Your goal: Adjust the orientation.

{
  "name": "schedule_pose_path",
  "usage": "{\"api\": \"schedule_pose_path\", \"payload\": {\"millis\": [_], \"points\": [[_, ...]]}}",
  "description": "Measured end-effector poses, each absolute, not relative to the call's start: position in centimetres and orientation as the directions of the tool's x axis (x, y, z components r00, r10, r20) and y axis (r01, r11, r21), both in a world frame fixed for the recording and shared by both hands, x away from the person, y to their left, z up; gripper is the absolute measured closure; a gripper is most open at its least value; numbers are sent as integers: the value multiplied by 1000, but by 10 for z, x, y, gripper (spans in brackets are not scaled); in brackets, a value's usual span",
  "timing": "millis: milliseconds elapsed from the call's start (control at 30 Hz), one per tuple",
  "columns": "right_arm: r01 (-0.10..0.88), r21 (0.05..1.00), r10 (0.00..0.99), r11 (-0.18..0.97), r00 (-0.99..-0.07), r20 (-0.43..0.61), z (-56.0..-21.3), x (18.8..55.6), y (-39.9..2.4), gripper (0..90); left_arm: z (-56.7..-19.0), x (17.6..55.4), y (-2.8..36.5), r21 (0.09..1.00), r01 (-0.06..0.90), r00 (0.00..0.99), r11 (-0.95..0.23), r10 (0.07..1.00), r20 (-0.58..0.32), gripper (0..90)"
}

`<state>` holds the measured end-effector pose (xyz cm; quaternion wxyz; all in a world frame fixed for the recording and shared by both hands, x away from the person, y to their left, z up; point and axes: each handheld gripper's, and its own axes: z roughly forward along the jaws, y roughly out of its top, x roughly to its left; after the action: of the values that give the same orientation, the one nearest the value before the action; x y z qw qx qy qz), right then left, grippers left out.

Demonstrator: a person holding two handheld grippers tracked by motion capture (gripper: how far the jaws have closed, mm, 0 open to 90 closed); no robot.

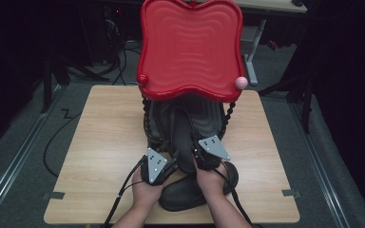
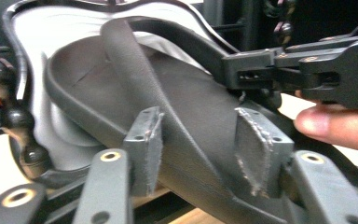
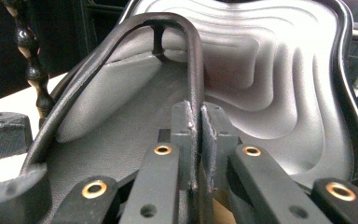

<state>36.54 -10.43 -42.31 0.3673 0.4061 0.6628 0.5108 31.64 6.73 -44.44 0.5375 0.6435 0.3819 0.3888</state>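
The right gripper [image 3: 196, 140] pinches the thin strap [image 3: 193, 60] of the sandal [image 1: 190, 185], while the left gripper [image 2: 200, 149] stands half open with its pads astride the wider strap [image 2: 135, 79], not pressing it. The sandal lies toe-first under the red tray [image 1: 190, 47] of a two-tier rack, on the grey lower tray [image 3: 284, 70] (heel toward the person). I judge it nearly placed: sliding fully in and releasing remain.

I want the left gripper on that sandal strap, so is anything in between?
Nothing visible. The strap already runs between the open jaws of the left gripper; the right gripper is shut on the strap's other arm, off to one side.
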Motion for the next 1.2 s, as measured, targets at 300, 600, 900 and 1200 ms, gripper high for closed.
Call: {"api": "schedule_pose_path", "payload": {"millis": [300,600,900,1200], "points": [[161,973,904,167,-420,-85,-420,376,-100,795,-436,335,72,990,98,338,-100,939,61,793],[128,972,856,195,-507,-105,-416,332,-117,661,-435,340,67,990,92,310,-102,948,69,815],[210,929,790,304,-601,-122,-455,276,-124,896,-435,340,68,992,94,299,-83,953,51,817],[217,890,765,401,-614,-195,-468,278,-104,896,-435,341,71,993,94,298,-68,954,37,822]]}}
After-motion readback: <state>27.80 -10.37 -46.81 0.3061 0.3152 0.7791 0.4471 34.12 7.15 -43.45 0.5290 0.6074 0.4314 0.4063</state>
